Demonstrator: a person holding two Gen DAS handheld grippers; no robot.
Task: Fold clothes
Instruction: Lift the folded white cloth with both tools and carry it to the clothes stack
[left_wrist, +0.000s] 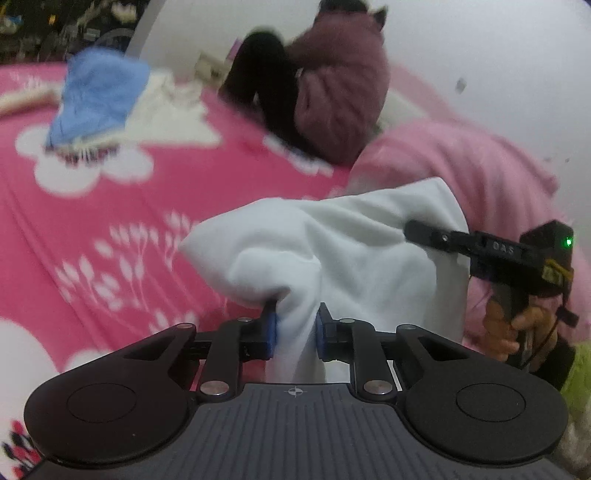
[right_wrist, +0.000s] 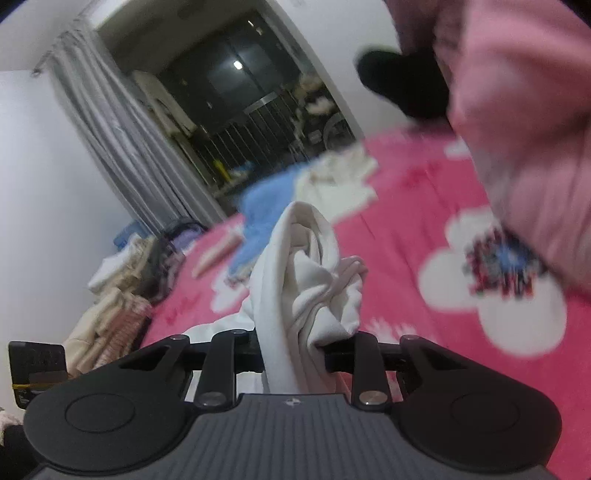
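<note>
Left wrist view: the left gripper (left_wrist: 295, 328) pinches a fold of the white garment (left_wrist: 354, 243), lifted above the pink bed (left_wrist: 110, 206). The right gripper (right_wrist: 293, 354) clamps a bunched edge of the same garment (right_wrist: 310, 280). A blue cloth (left_wrist: 99, 96) lies farther back on the bed.

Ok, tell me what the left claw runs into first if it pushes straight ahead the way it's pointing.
The left claw is already clamped on the white garment, so that bunched cloth comes first. Beyond it probably lies the pink flowered bedspread, though depth is hard to judge.
</note>
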